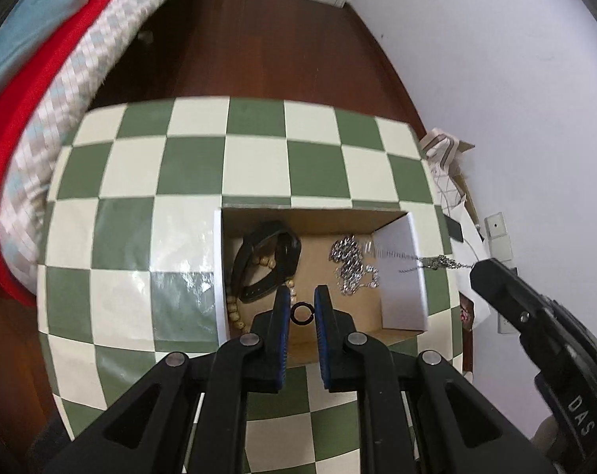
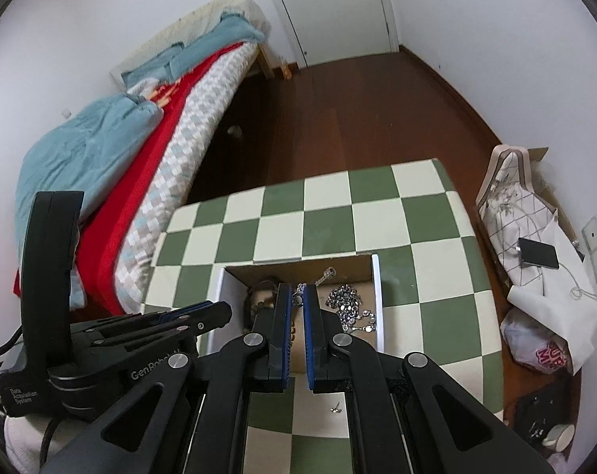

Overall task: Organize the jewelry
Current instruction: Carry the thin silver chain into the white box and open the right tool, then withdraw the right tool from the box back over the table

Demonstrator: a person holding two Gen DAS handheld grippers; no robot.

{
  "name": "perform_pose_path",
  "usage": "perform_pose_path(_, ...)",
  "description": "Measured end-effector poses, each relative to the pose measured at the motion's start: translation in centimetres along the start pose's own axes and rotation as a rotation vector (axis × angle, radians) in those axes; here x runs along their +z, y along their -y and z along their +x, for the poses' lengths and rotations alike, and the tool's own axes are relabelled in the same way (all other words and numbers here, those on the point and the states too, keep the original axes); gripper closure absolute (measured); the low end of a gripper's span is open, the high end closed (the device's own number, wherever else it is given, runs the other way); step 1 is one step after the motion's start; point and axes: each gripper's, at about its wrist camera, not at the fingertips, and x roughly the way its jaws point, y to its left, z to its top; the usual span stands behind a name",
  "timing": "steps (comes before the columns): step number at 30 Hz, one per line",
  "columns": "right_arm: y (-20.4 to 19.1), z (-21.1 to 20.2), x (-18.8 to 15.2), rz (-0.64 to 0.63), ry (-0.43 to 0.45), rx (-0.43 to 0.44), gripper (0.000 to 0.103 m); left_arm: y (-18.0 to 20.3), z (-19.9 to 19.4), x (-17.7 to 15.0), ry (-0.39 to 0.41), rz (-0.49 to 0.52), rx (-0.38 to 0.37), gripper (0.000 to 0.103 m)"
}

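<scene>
An open cardboard box (image 1: 401, 272) sits on the green-and-white checkered table (image 1: 148, 181). Inside lie a black strap band (image 1: 267, 260), wooden beads (image 1: 235, 308) and a silver chain pile (image 1: 348, 262). My left gripper (image 1: 301, 308) is narrowly open over the box's front, with a black ring (image 1: 301, 313) between its pads, not clearly clamped. My right gripper (image 2: 297, 296) is shut on a thin silver necklace (image 2: 298, 294), which trails from its tip (image 1: 436, 262) over the box's right flap. A small silver earring (image 2: 335, 408) lies on the table.
A bed with red and blue bedding (image 2: 113, 150) stands left of the table. Bags, a cloth and a dark phone (image 2: 537, 256) lie on the floor at the right by the wall. Dark wooden floor (image 2: 338, 118) lies beyond.
</scene>
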Motion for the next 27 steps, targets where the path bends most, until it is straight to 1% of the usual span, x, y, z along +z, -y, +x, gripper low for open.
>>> perform_pose_path(4, 0.9, 1.7, 0.2, 0.014, -0.051, 0.02, 0.097, -0.8, 1.6, 0.3, -0.046, -0.035, -0.001, 0.093)
perform_pose_path(6, 1.5, 2.7, 0.3, 0.028, -0.088, 0.047, 0.097, -1.2, 2.0, 0.5, -0.057, -0.058, -0.004, 0.092)
perform_pose_path(7, 1.6, 3.2, 0.3, 0.032, -0.11, 0.058, 0.097, -1.4, 2.0, 0.7, -0.055, -0.069, 0.0, 0.089)
perform_pose_path(9, 2.0, 4.1, 0.2, 0.055, -0.149, 0.091, 0.096, -1.6, 2.0, 0.9, -0.057, -0.083, 0.026, 0.061)
perform_pose_path(10, 2.2, 4.5, 0.2, 0.068, -0.161, 0.098, 0.096, -1.7, 1.8, 1.0, -0.047, -0.086, 0.037, 0.031)
perform_pose_path(11, 2.4, 4.9, 0.1, 0.075, -0.183, 0.097, 0.095, -1.8, 1.5, 1.0, -0.033, -0.085, 0.042, 0.015)
perform_pose_path(12, 2.5, 5.1, 0.1, 0.08, -0.195, 0.093, 0.083, -1.9, 1.2, 1.0, -0.017, -0.083, 0.05, 0.015)
perform_pose_path(13, 2.7, 5.1, 0.0, 0.083, -0.195, 0.08, 0.06, -1.9, 0.8, 0.9, -0.005, -0.082, 0.063, 0.015)
perform_pose_path(14, 2.8, 5.1, -0.1, 0.08, -0.191, 0.063, 0.047, -2.1, 0.6, 0.9, 0.003, -0.079, 0.078, 0.014)
perform_pose_path(15, 2.8, 5.0, -0.2, 0.075, -0.188, 0.041, 0.028, -2.2, 0.3, 0.9, 0.012, -0.073, 0.102, 0.013)
perform_pose_path(16, 2.8, 4.9, -0.2, 0.07, -0.186, 0.026, 0.023, -2.2, 0.0, 0.8, 0.027, -0.06, 0.146, 0.006)
perform_pose_path(17, 2.7, 4.8, -0.3, 0.054, -0.181, -0.01, 0.023, -2.3, -0.3, 0.7, 0.046, -0.049, 0.182, 0.0)
perform_pose_path(18, 2.6, 4.7, -0.3, 0.041, -0.177, -0.038, 0.02, -2.3, -0.6, 0.5, 0.07, -0.036, 0.218, 0.0)
perform_pose_path(19, 2.4, 4.6, -0.4, 0.019, -0.173, -0.09, 0.01, -2.5, -0.9, 0.3, 0.096, -0.025, 0.257, 0.0)
perform_pose_path(21, 1.9, 4.5, -0.8, -0.025, -0.165, -0.179, 0.001, -2.6, -1.4, -0.1, 0.133, -0.009, 0.316, 0.0)
perform_pose_path(22, 1.9, 4.6, -0.9, -0.035, -0.164, -0.199, 0.001, -2.7, -1.6, -0.5, 0.154, -0.001, 0.348, 0.0)
perform_pose_path(24, 1.8, 4.7, -1.3, -0.049, -0.168, -0.234, 0.001, -2.8, -1.9, -1.0, 0.175, 0.006, 0.388, 0.0)
perform_pose_path(27, 1.8, 4.7, -1.8, -0.051, -0.166, -0.255, 0.0, -2.9, -2.3, -1.7, 0.189, 0.009, 0.42, 0.0)
